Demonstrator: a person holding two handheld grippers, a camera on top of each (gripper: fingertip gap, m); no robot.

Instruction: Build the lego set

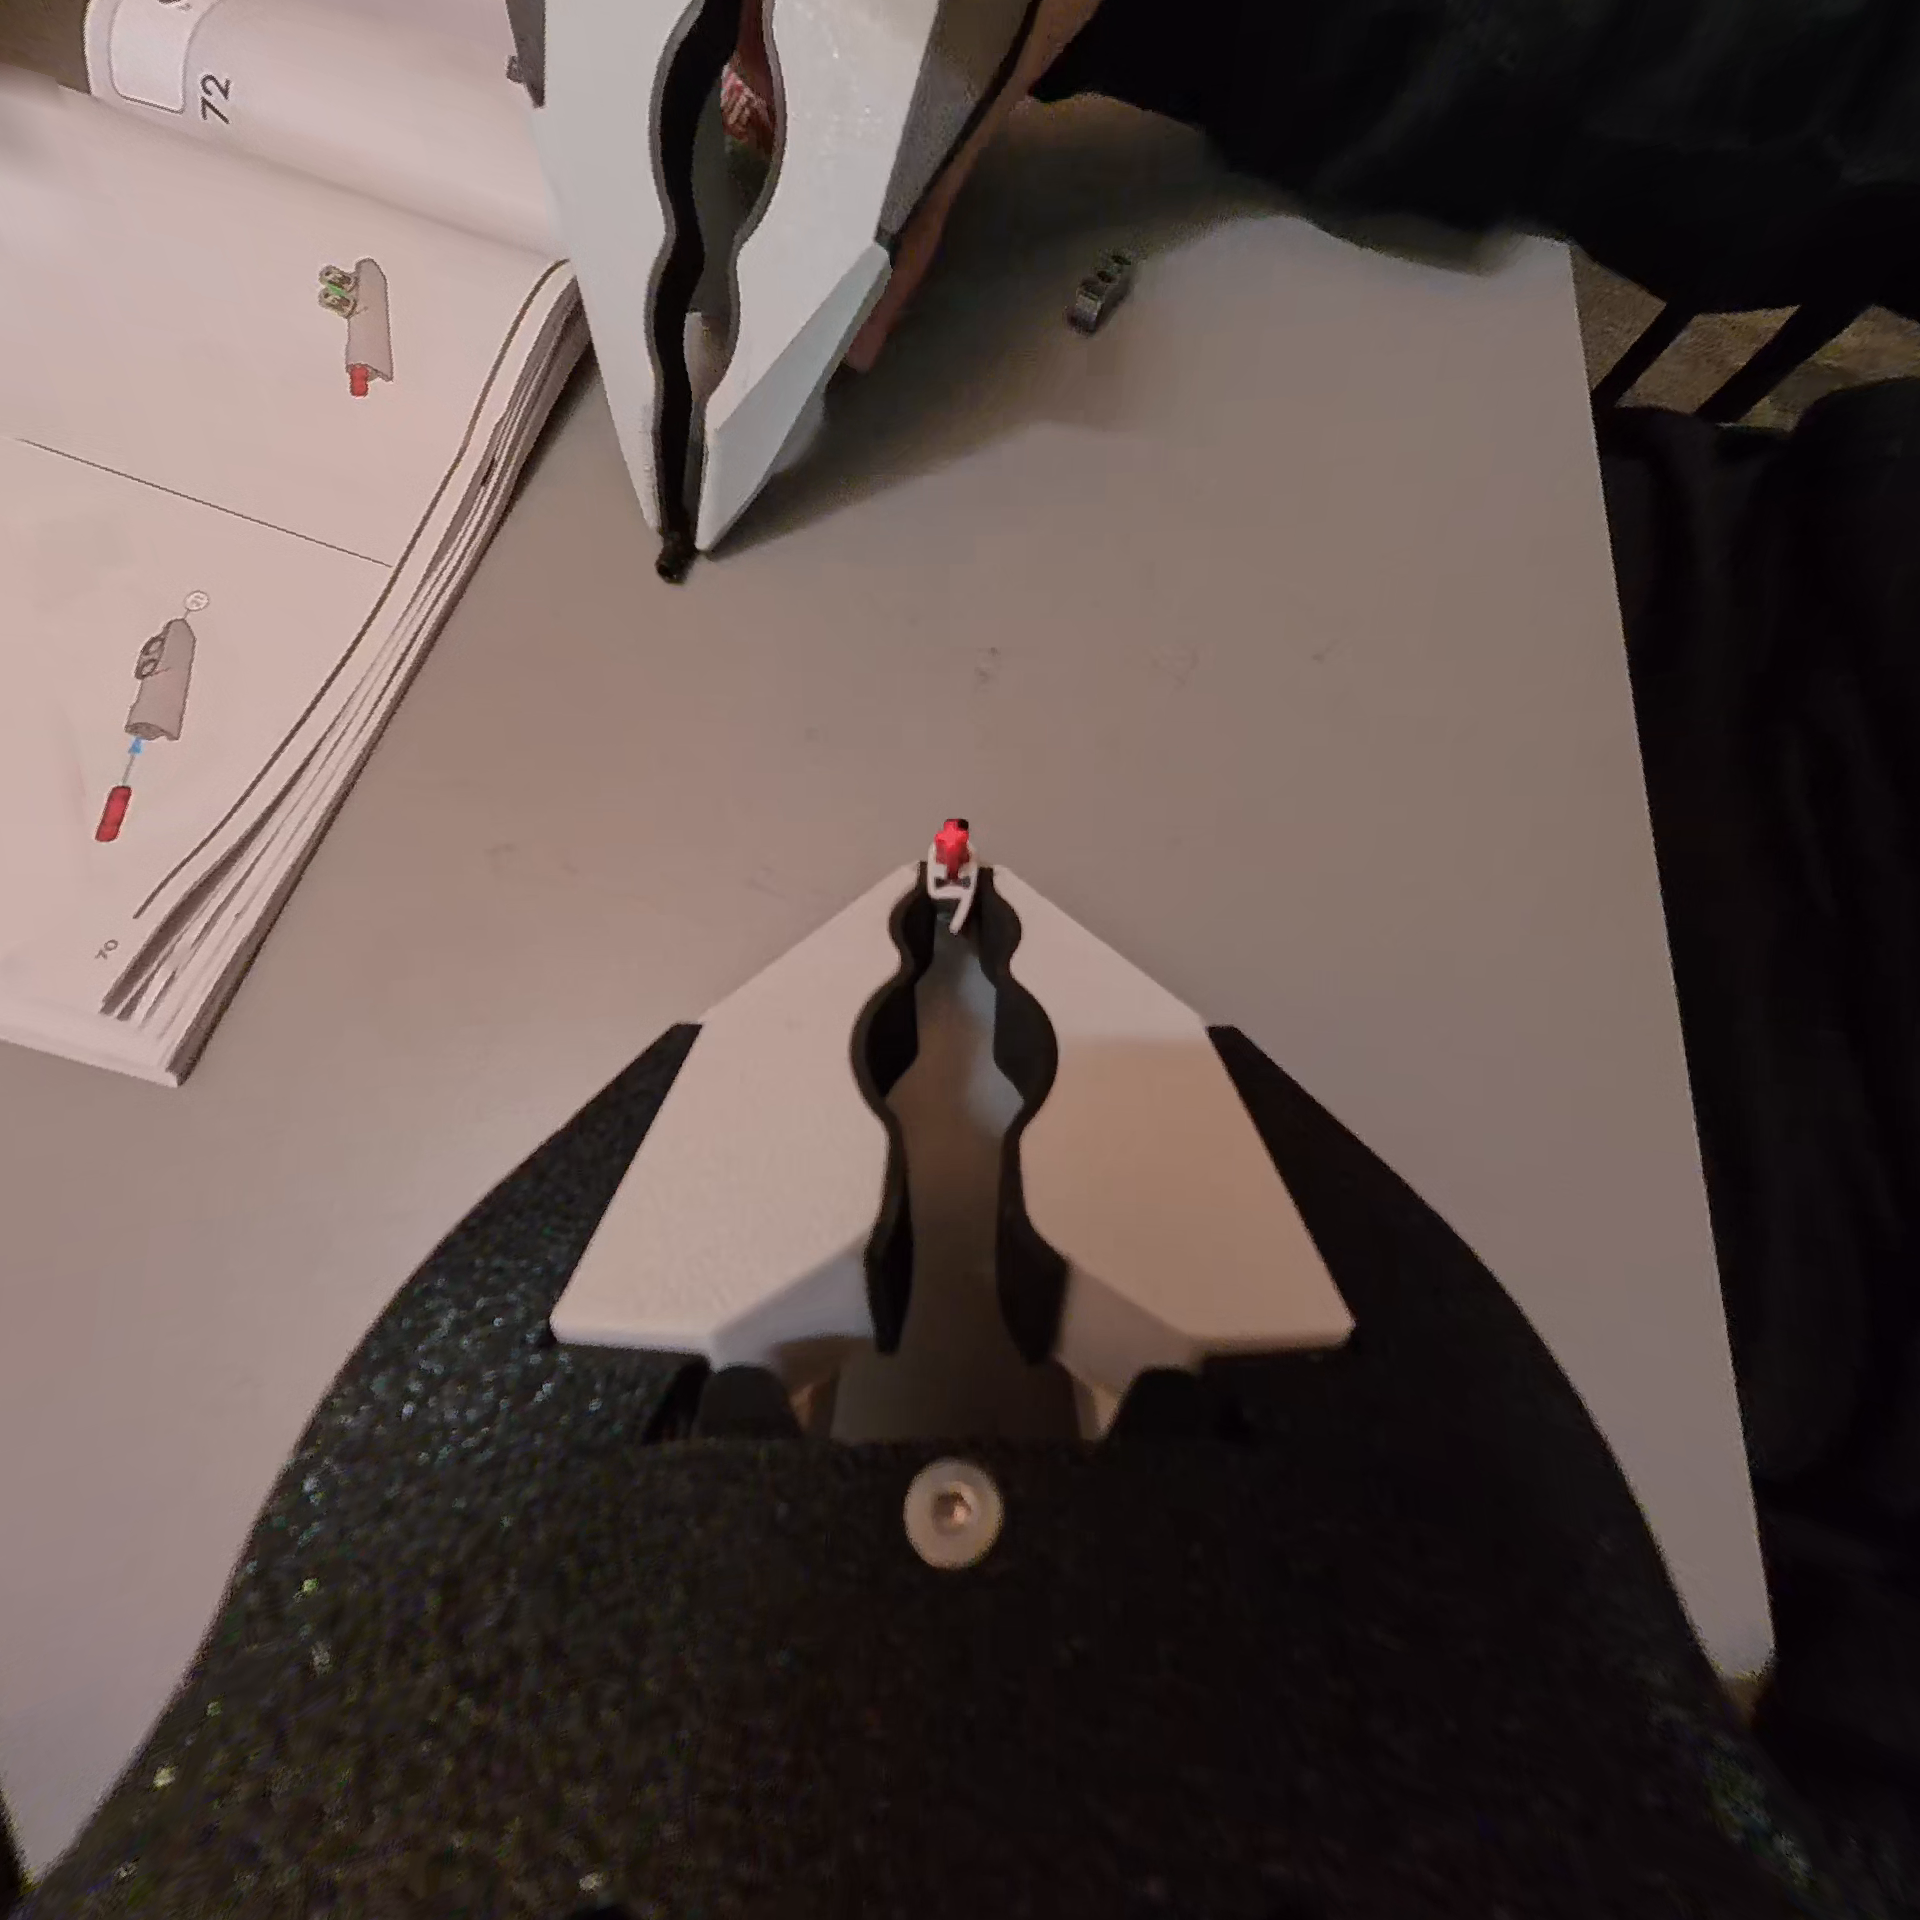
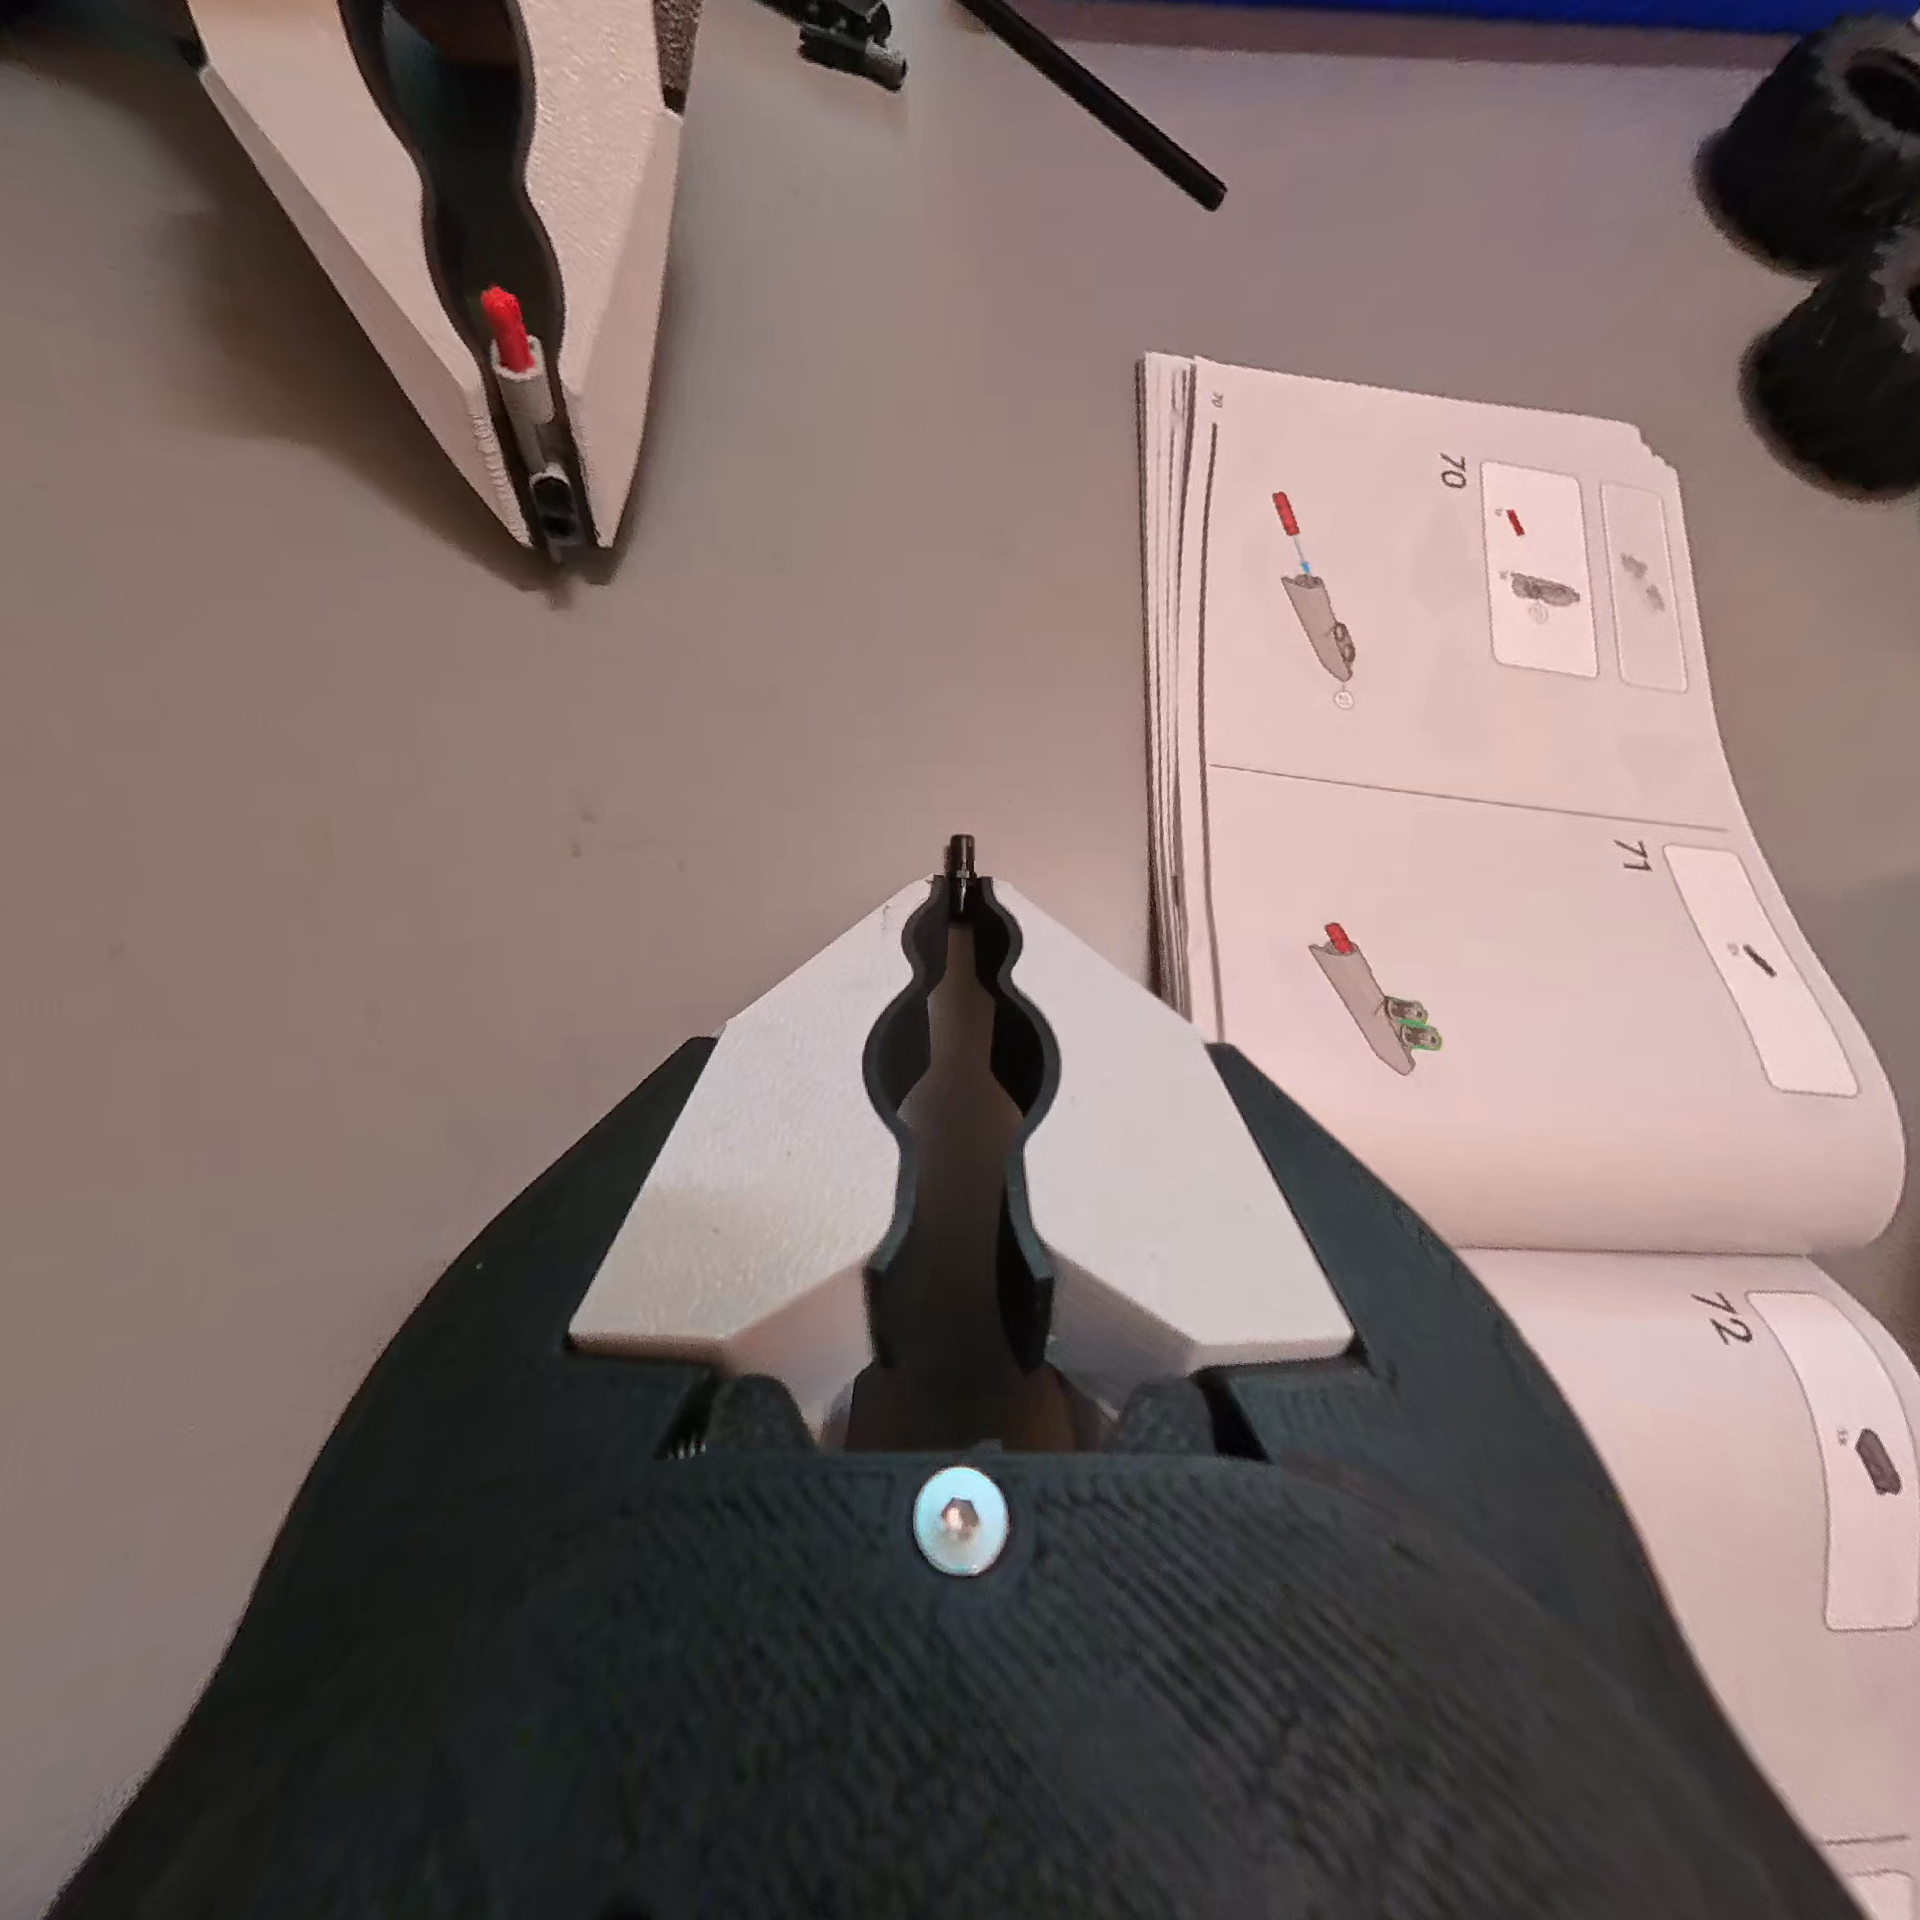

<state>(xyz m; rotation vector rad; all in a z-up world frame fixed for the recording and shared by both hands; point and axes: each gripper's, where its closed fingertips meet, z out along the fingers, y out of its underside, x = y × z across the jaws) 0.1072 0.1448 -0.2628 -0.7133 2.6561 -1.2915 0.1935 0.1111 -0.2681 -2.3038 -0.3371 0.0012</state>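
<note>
My left gripper is shut on a small grey lego piece with a red axle poking out of its end. The same piece shows in the right wrist view as a grey tube with the red axle, held between the left gripper's fingers. My right gripper is shut on a short black pin that sticks out past its tips. In the left wrist view the right gripper points down at the table, apart from the left one.
An open instruction booklet lies on the grey table. A small grey brick lies near the far edge. Two black tyres, a long black rod and a dark part lie at the back. The table edge drops off at the right. Tip to tip, the grippers are about 10 centimeters apart.
</note>
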